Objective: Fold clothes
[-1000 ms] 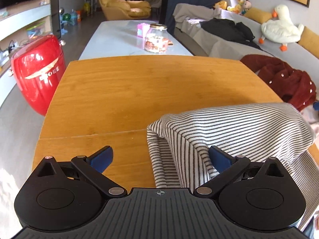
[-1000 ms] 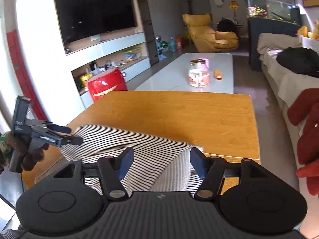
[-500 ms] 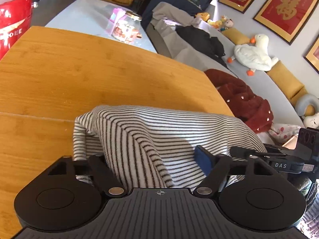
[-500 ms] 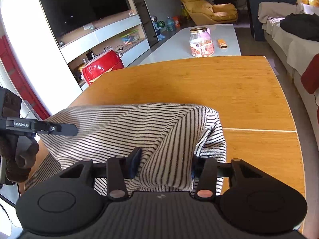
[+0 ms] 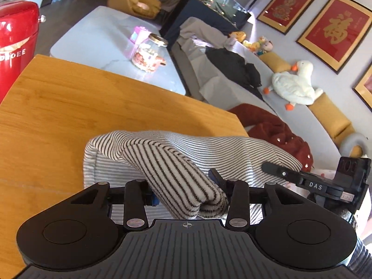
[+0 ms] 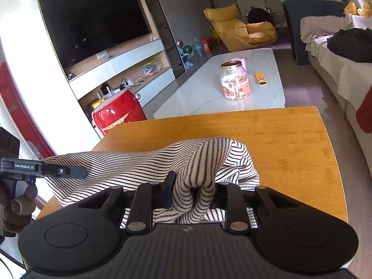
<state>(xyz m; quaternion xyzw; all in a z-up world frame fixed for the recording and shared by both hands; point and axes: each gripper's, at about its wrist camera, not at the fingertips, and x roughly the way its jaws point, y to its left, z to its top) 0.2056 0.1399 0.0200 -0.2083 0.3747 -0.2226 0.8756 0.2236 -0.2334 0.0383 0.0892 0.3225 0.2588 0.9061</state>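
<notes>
Left wrist view: left gripper (image 5: 186,191), jaws just closing, pinches a bunched fold of the black-and-white striped knit garment (image 5: 176,158) at the near edge of the orange wooden table (image 5: 69,107). Risk: thick roll slips free.

Right wrist view: right gripper (image 6: 191,191), jaws likewise closing, clamps a wad of the same garment over the table's near edge. Risk: uneven grips skew the fold.

My left black plastic two-finger tool (image 5: 186,191): ribbed housing, round side discs, silver pivot screws, blue pads. My right black tool (image 6: 191,193): same build, white "DAS" lettering.
</notes>
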